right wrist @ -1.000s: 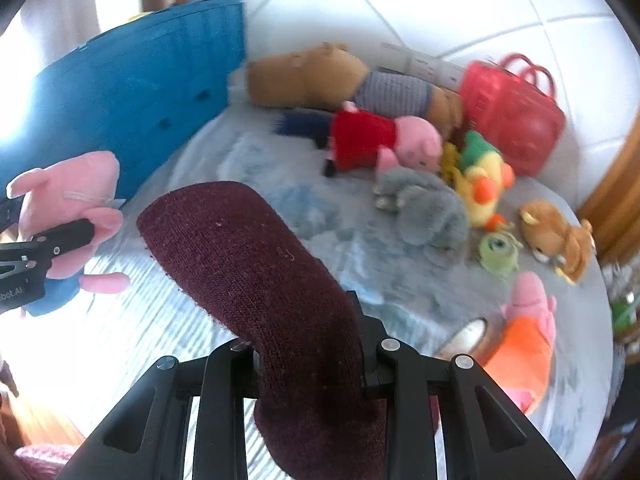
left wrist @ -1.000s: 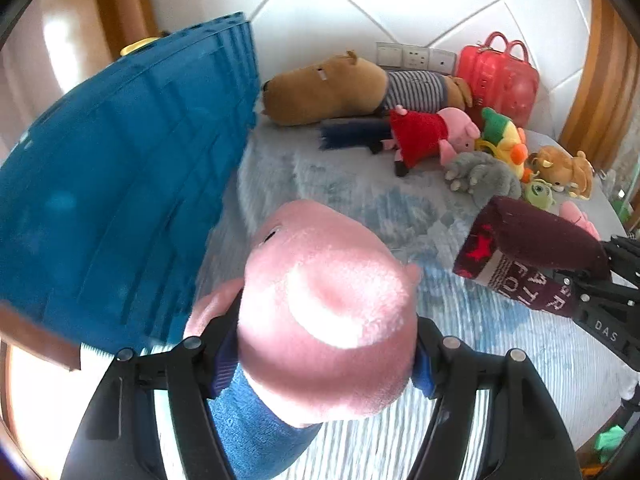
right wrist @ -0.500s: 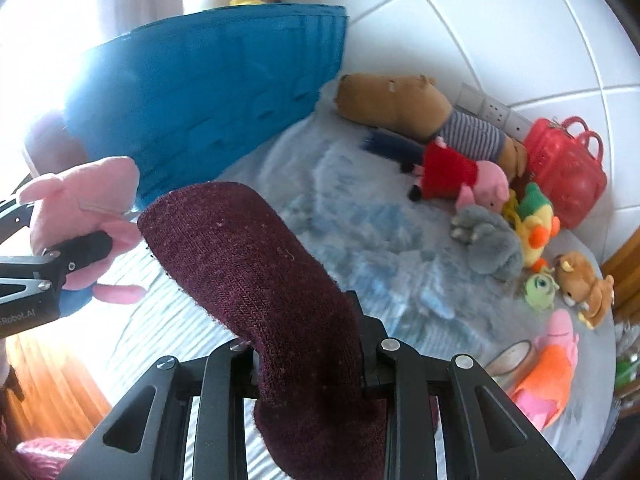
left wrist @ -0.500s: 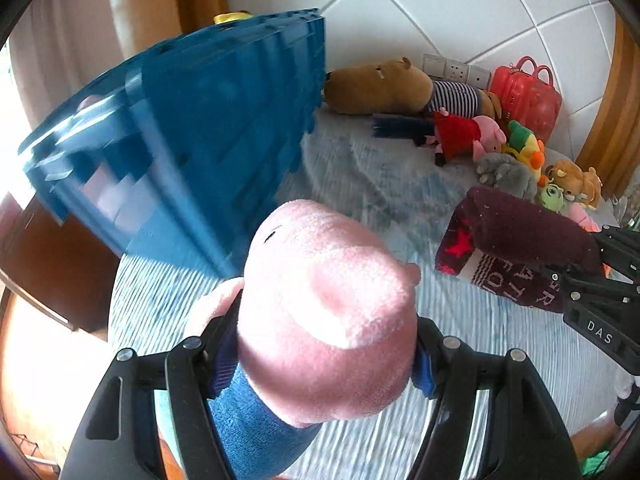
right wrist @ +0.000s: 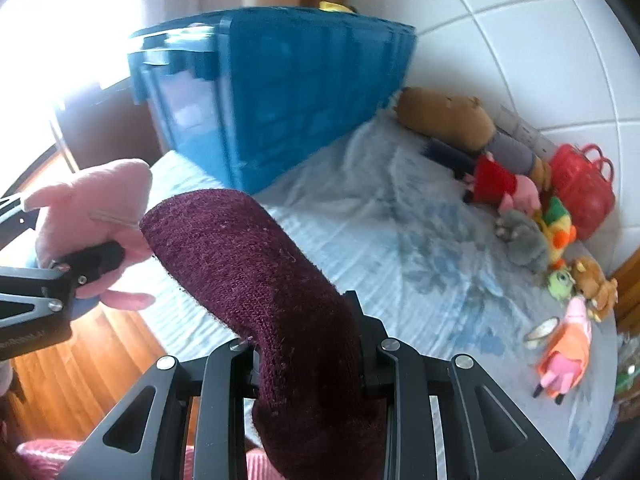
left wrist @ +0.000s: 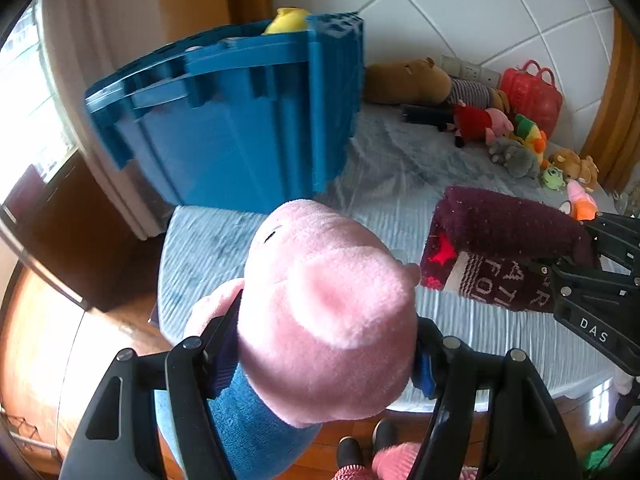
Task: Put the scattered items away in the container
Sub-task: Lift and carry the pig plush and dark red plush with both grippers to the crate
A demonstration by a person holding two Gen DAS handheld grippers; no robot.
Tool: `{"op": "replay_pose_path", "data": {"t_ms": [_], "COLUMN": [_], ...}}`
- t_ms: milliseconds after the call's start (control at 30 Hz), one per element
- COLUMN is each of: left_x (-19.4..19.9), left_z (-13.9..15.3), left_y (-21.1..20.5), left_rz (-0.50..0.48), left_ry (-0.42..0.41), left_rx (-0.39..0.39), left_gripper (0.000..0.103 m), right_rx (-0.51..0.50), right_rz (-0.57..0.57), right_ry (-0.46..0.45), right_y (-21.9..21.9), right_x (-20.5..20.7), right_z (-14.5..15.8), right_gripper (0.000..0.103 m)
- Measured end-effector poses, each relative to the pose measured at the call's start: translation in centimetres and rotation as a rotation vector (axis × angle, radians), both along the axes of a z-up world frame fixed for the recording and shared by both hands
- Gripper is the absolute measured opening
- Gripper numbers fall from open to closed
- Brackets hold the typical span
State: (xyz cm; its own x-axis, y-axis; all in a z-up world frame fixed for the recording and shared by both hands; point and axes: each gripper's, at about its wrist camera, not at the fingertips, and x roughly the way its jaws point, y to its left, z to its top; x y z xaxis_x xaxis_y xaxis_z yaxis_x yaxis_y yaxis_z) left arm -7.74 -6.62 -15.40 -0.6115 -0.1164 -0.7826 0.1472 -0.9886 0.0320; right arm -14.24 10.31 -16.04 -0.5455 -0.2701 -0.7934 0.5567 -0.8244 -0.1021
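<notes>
Bare bedspread [right wrist: 360,240] lies open; blue crate [right wrist: 304,92] walls the left

Spread across the middle of the frame: a pale blue ribbed bedspread [left wrist: 400,168] with darker blue blotches. Behind it, upper right, a white tiled wall [left wrist: 480,12] bearing a row of sockets [left wrist: 472,70]. Upper left, a light curtain [left wrist: 92,32] beside a bright window [left wrist: 20,112]. Below that, at the left edge, a dark wooden cabinet [left wrist: 76,232]. Along the bottom left, glossy orange-brown floorboards [right wrist: 80,364]. At the far right edge, wooden trim [left wrist: 612,120]. At the bottom centre, a pair of dark shoes [left wrist: 366,446].
</notes>
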Motion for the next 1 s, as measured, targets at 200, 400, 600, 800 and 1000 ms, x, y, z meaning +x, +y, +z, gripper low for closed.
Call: {"op": "replay_pose_path", "data": {"t_ms": [200, 400, 600, 800, 1000], "left_x": [2.1, 3.5, 3.5, 1.6, -0.1], "left_z": [0.4, 0.6, 1.5, 3.2, 5.9], "left_y": [-2.2, -4.2, -7.2, -12.2, -16.9], "left_rz": [0.112, 0.195, 0.207, 0.136, 0.029], "left_ry": [0.016, 0.018, 0.038, 0.073, 0.114], "left_rx": [-0.001, -0.001, -0.008, -0.043, -0.062], "left_gripper": [0.067, 0.067, 0.067, 0.067, 0.067], "right_rx": [0.004, 0.014, 0.004, -0.013, -0.038], "right_rz": [0.114, 0.229, 0.273, 0.24, 0.158], "right_ry": [0.031, 0.053, 0.077, 0.108, 0.132], "right_y": [-3.0, -5.9, -9.3, -13.8, -18.0], "right_x": [1.0, 1.9, 2.0, 1.2, 0.0], "right_z": [1.1, 1.8, 2.8, 3.9, 5.7], "right_gripper": [0.027, 0.027, 0.027, 0.027, 0.027]}}
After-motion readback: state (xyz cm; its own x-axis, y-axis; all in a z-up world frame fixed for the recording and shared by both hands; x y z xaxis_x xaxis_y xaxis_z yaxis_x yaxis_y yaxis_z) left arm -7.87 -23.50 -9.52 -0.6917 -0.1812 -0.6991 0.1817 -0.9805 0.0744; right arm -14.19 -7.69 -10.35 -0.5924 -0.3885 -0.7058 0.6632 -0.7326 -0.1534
